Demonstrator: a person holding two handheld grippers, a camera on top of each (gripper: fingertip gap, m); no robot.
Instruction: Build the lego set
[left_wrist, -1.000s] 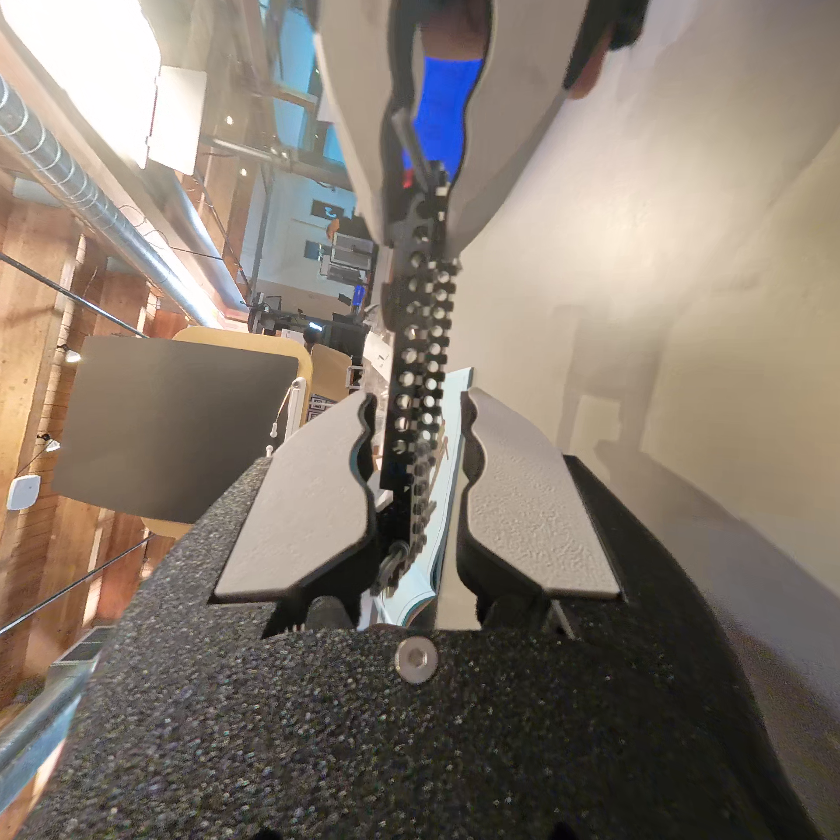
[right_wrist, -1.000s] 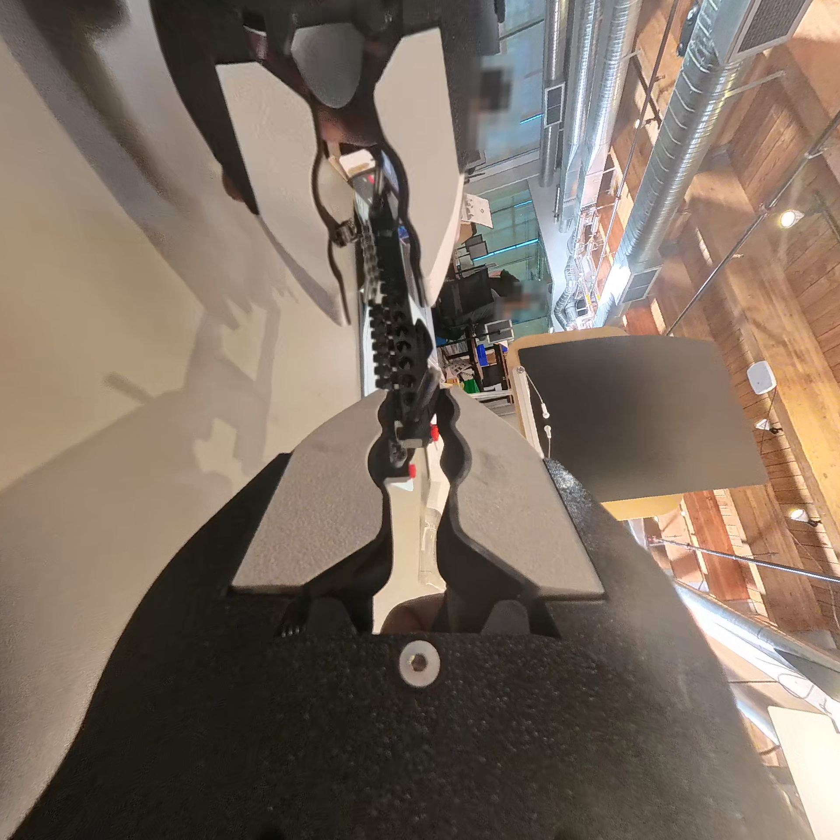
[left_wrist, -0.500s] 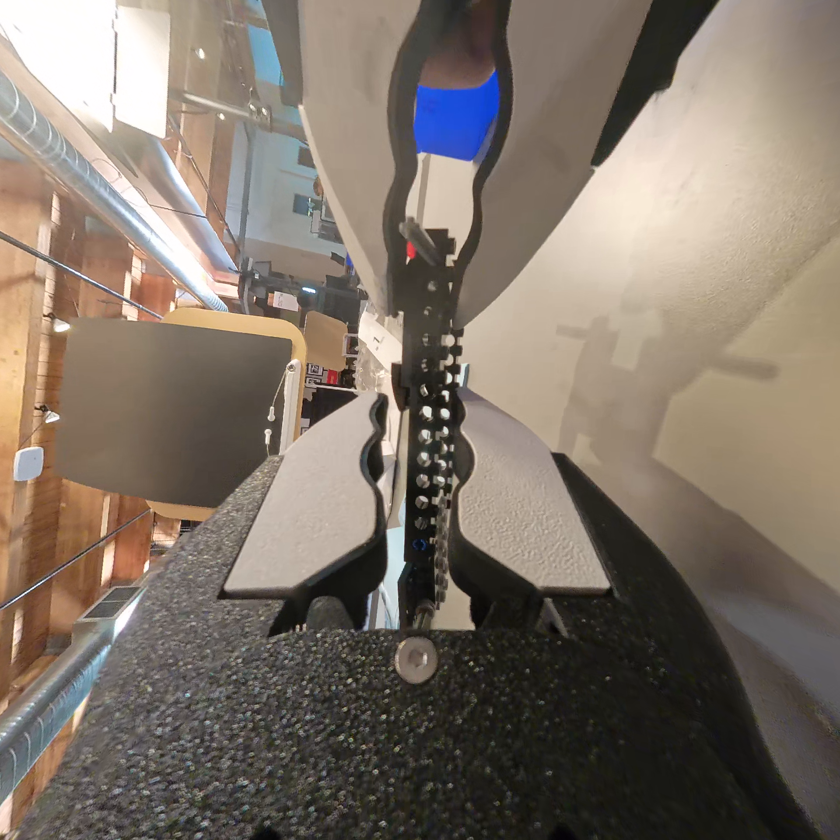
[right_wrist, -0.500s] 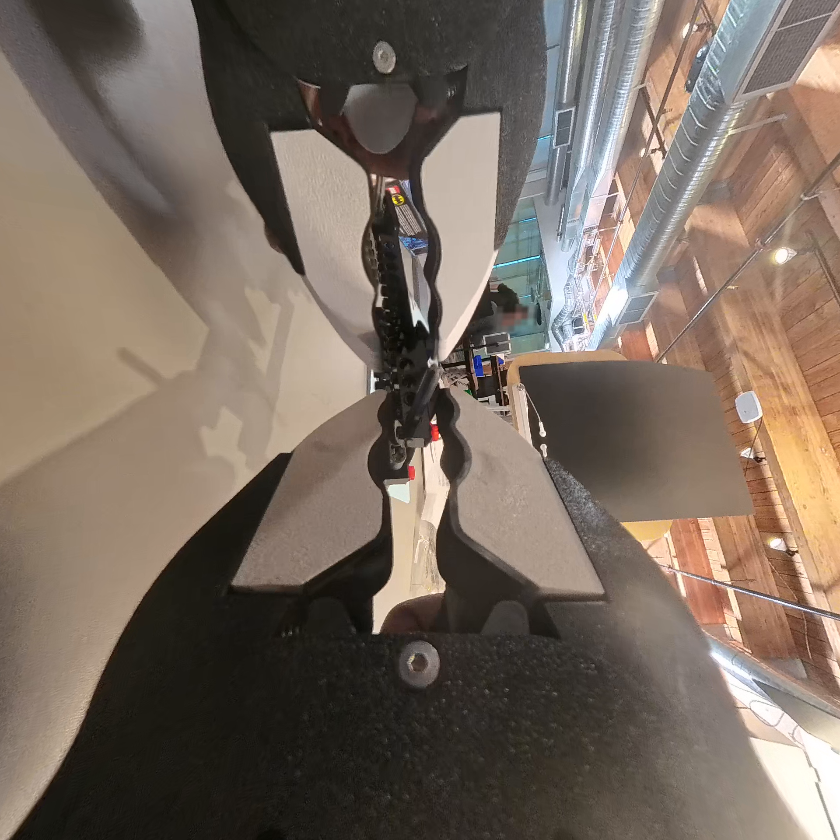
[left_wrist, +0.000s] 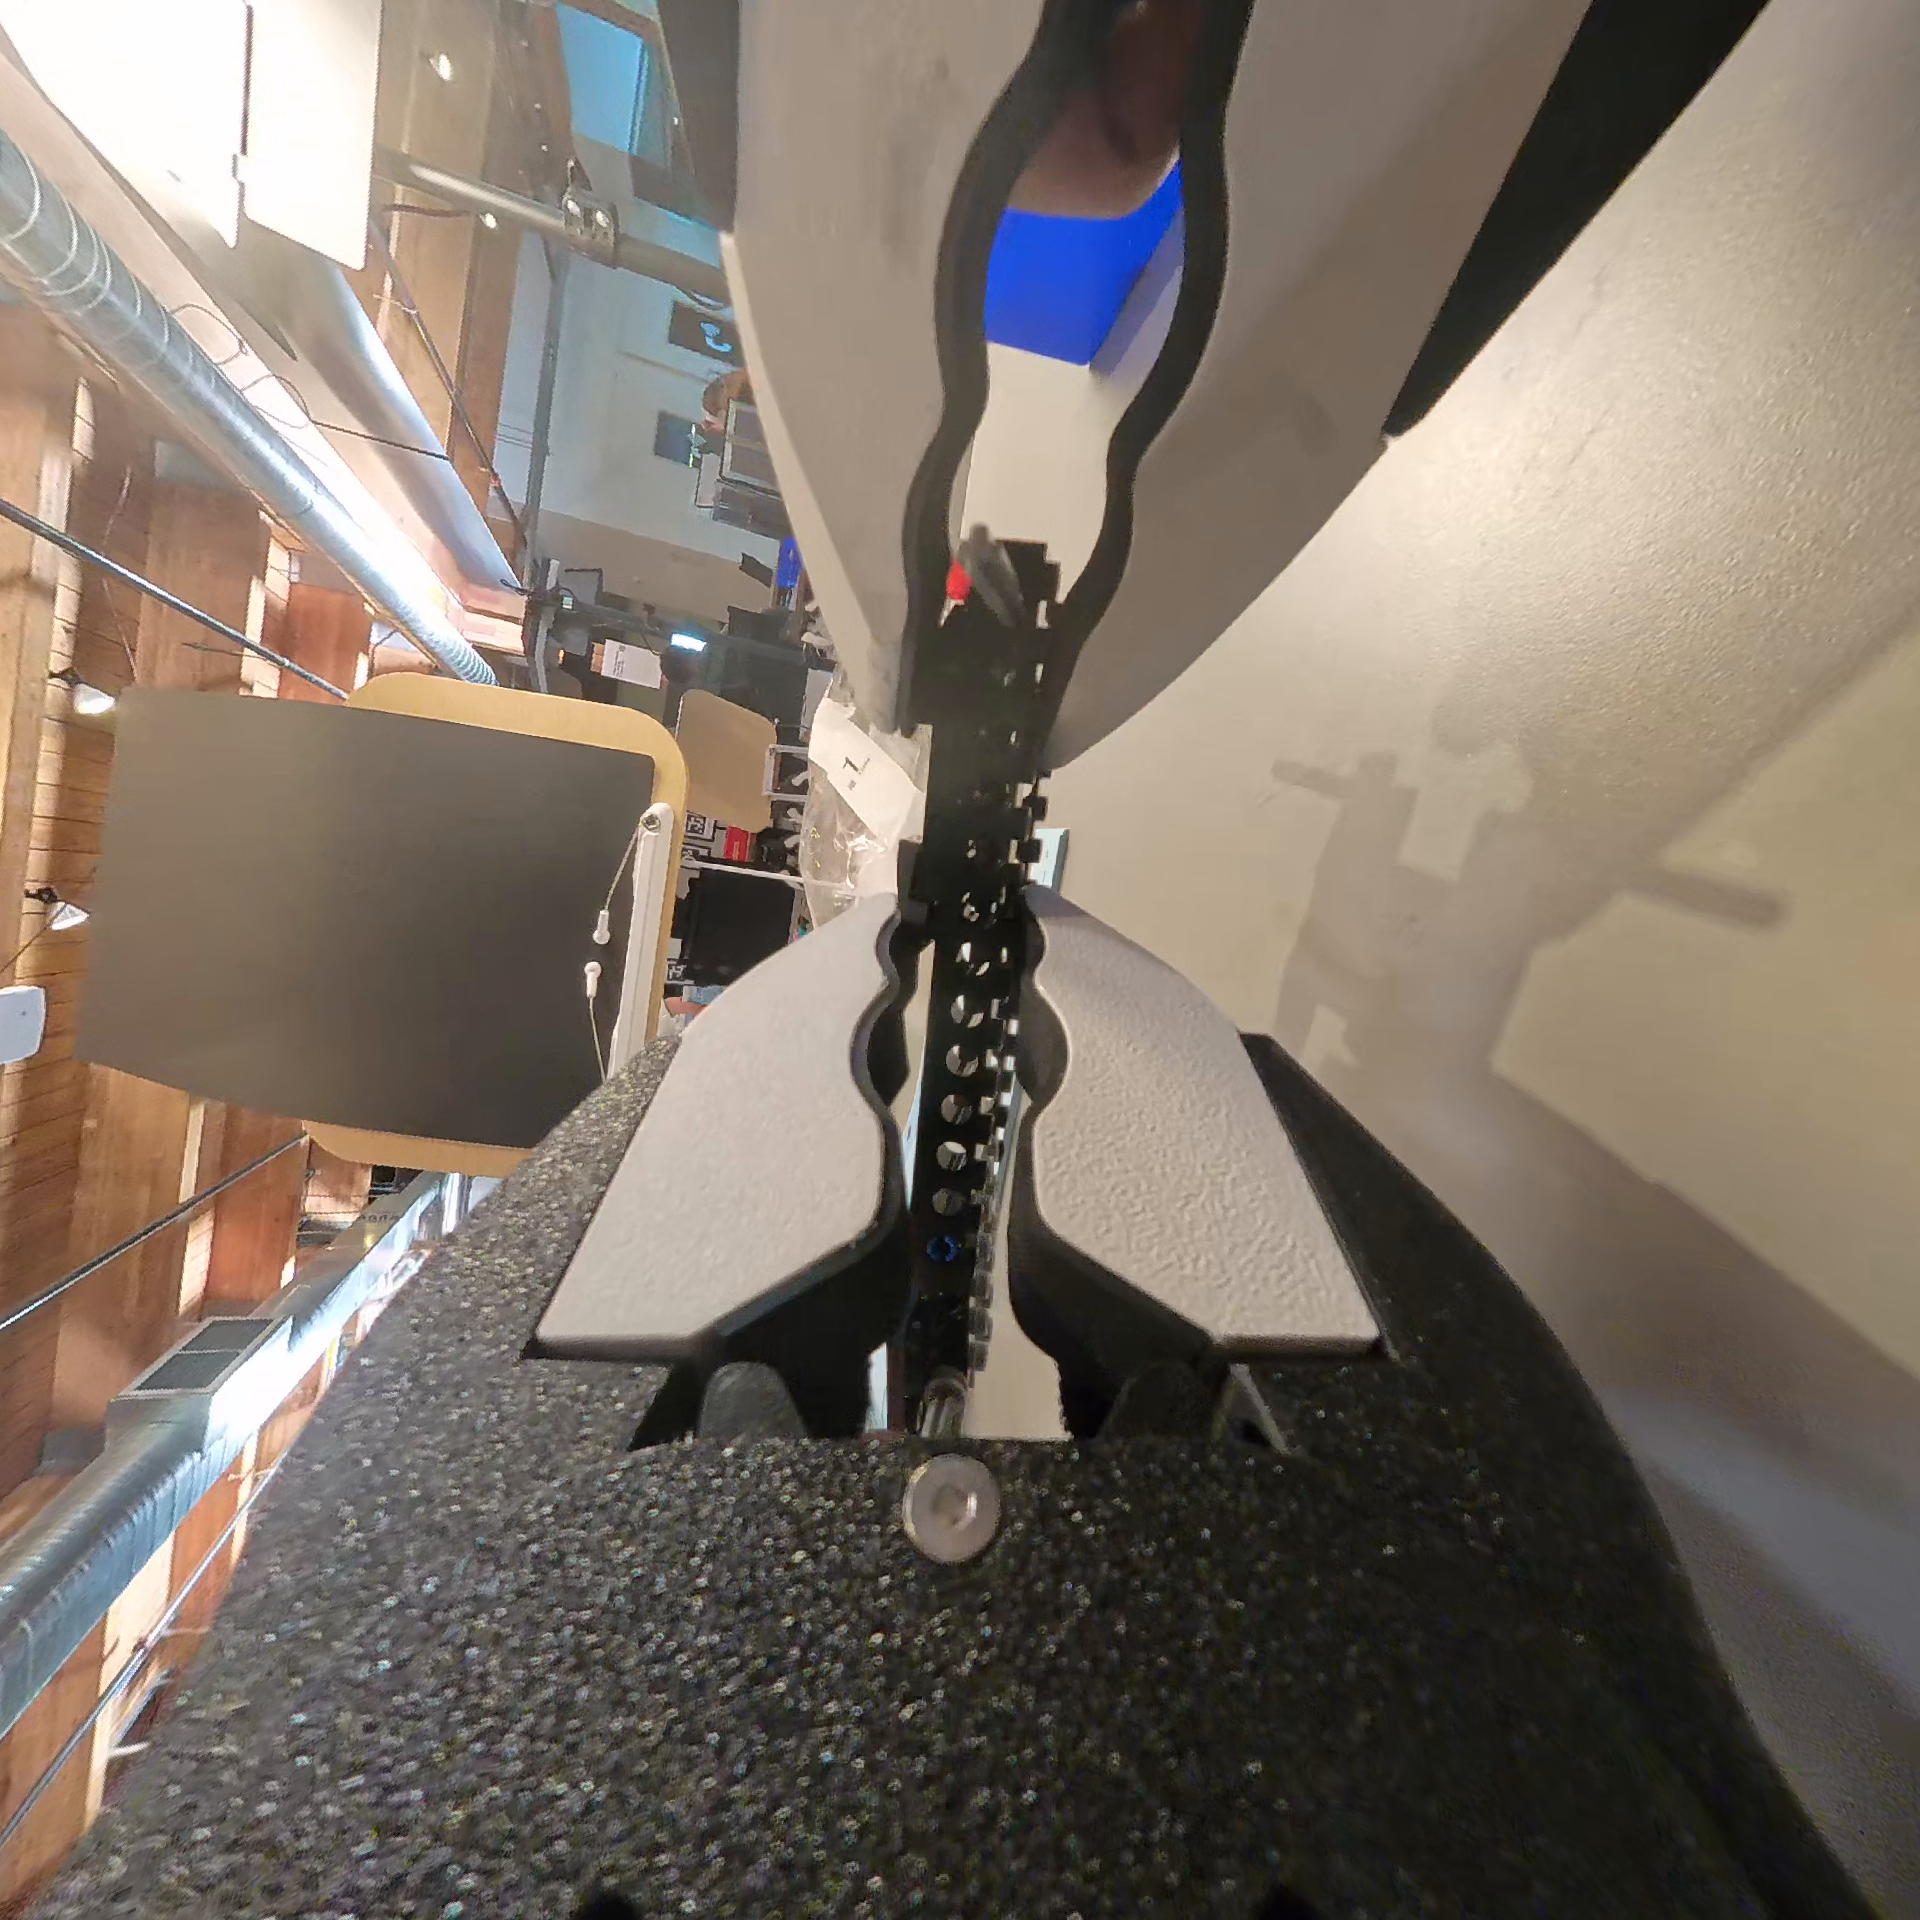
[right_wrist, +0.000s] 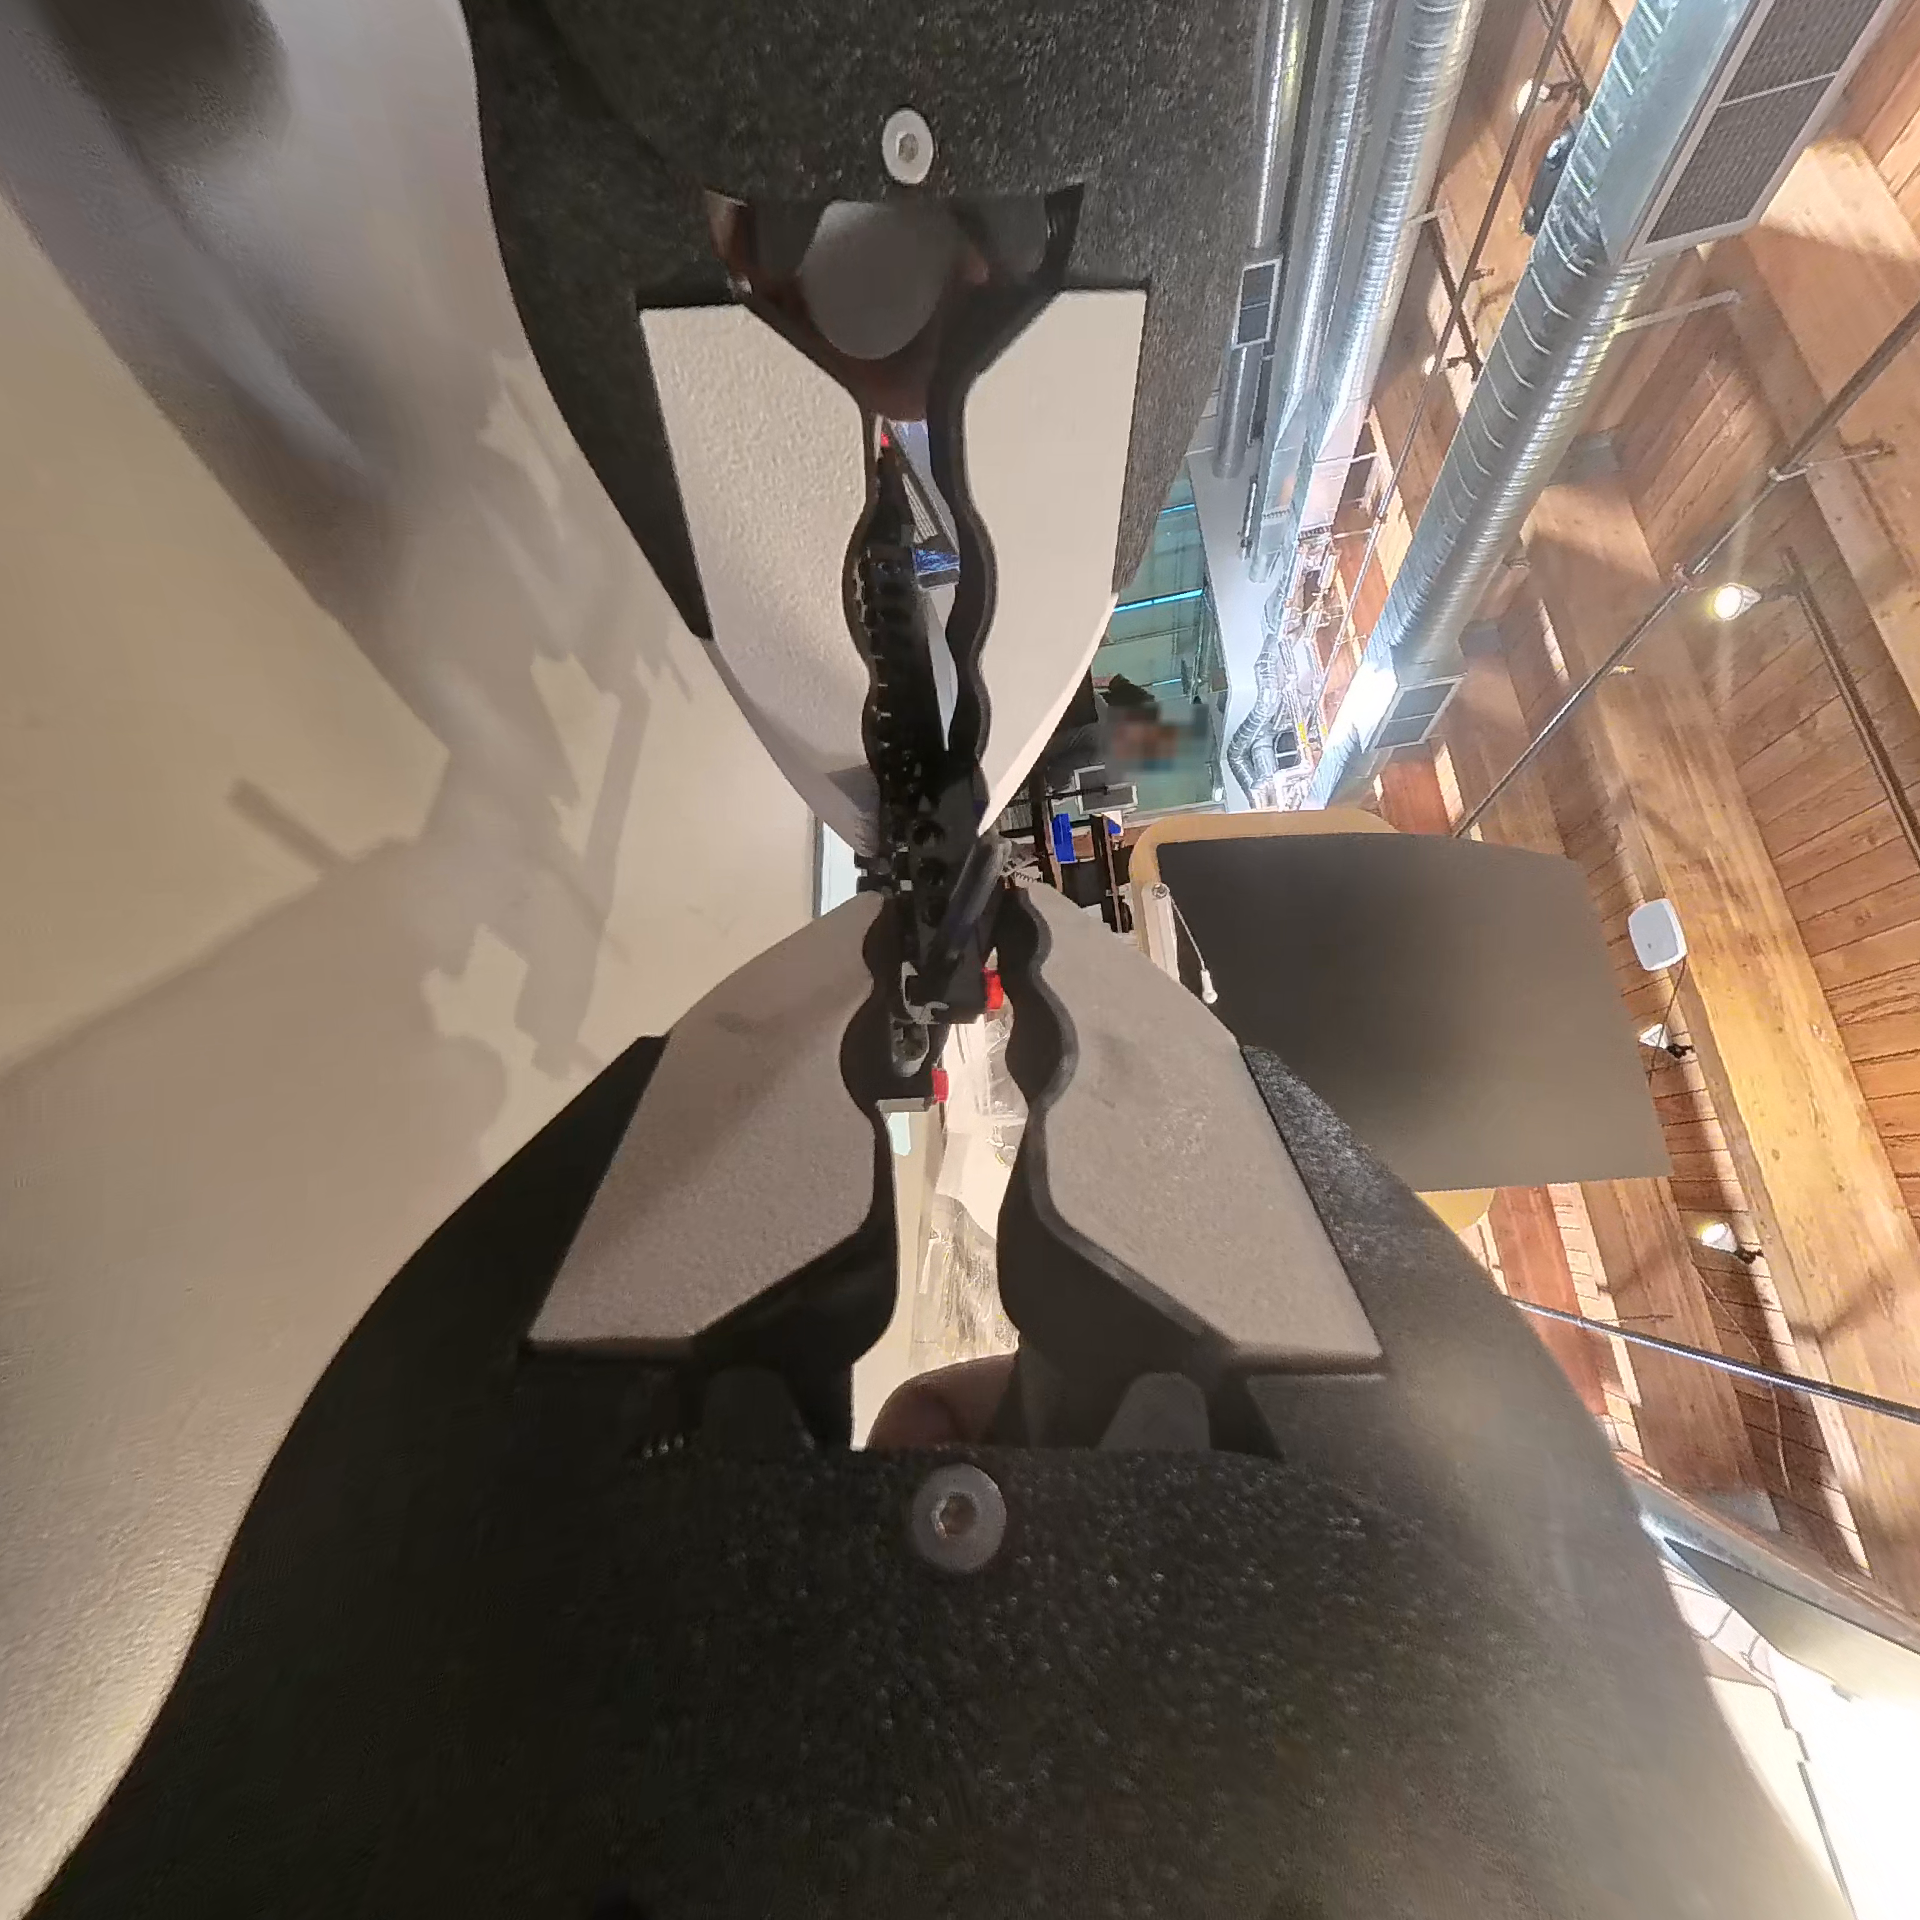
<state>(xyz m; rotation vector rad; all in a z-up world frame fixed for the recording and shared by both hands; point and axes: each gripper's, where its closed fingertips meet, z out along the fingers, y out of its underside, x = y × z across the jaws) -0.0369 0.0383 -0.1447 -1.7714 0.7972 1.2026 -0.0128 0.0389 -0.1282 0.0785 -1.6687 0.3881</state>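
You are gripping a long black studded beam (left_wrist: 971, 1039), a toy-brick strip of plastic with rows of round holes and small pegs, and it is bridging the short gap between your two grippers, which are facing each other tip to tip. Your left gripper (left_wrist: 968, 925) is clamping one end, its wavy black pads (left_wrist: 1039, 997) pressing on both sides of the strip, which is running down between the grey textured finger plates towards the screw at the base. Your right gripper (right_wrist: 940, 935) is clamped on the other end, where small red pegs (right_wrist: 992, 985) and a slanted dark rod are sticking out of the black piece. That end is a tangle of dark shapes and is hard to make out, and the far tips are slightly blurred. The speckled black foam housings are filling the lower half of each view and cutting off everything beneath. A pale, smooth table surface (left_wrist: 1455, 727) is lying along one side with hard shadows on it, and a crumpled clear plastic bag (left_wrist: 852, 831) is sitting just beside the beam. Beyond, a black panel with a wooden edge (left_wrist: 364, 914) is standing well apart, leaving open air around both grippers.
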